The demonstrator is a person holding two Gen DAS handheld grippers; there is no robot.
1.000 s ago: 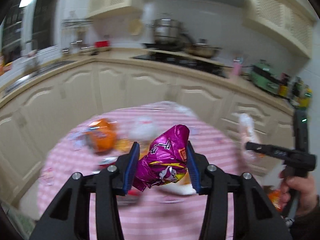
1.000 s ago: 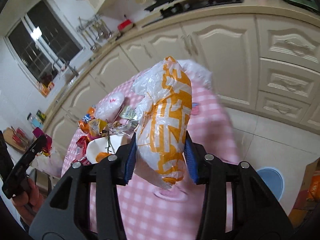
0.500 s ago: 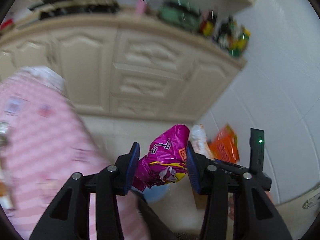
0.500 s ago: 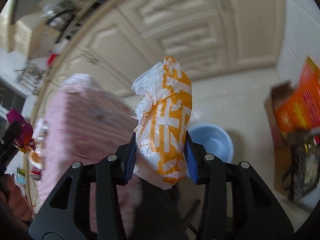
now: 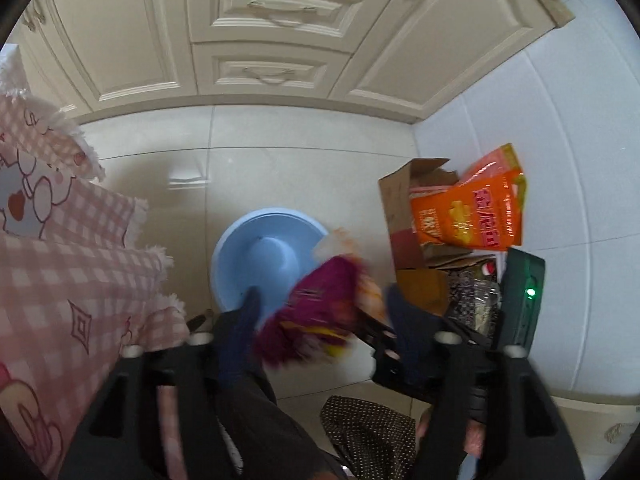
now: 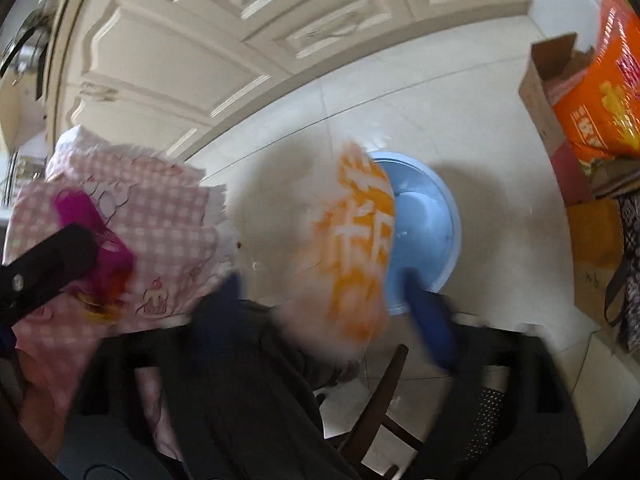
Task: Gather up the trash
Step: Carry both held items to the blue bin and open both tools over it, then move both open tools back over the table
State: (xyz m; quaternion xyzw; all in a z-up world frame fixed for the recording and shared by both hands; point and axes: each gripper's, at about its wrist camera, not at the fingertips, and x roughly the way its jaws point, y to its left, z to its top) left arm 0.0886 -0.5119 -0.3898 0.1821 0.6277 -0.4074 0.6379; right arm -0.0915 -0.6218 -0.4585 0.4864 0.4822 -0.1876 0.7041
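Observation:
Between the spread fingers of my left gripper (image 5: 324,320) a magenta snack bag (image 5: 316,308) shows as a blur, loose, with a gap to the right pad. The jaws are opening. Just beyond it on the floor stands a round blue bin (image 5: 260,256). My right gripper (image 6: 328,312) is opening too, and its blue pads stand well clear of an orange-and-white plastic bag (image 6: 352,248), which is blurred above the blue bin (image 6: 428,216). The right wrist view also catches the left gripper (image 6: 48,268) with the magenta bag (image 6: 96,236) at the far left.
A pink checked tablecloth (image 5: 60,272) hangs at the left. A cardboard box (image 5: 404,216) with orange packets (image 5: 472,216) stands against the white wall at the right. Cream cabinets (image 5: 272,32) close off the back. A person's dark trouser leg (image 6: 248,380) and chair legs (image 6: 380,392) lie below.
Both grippers swung away from the table and tipped down over the blue floor bin. Both have let go: the jaws have spread and the two bags are slipping out.

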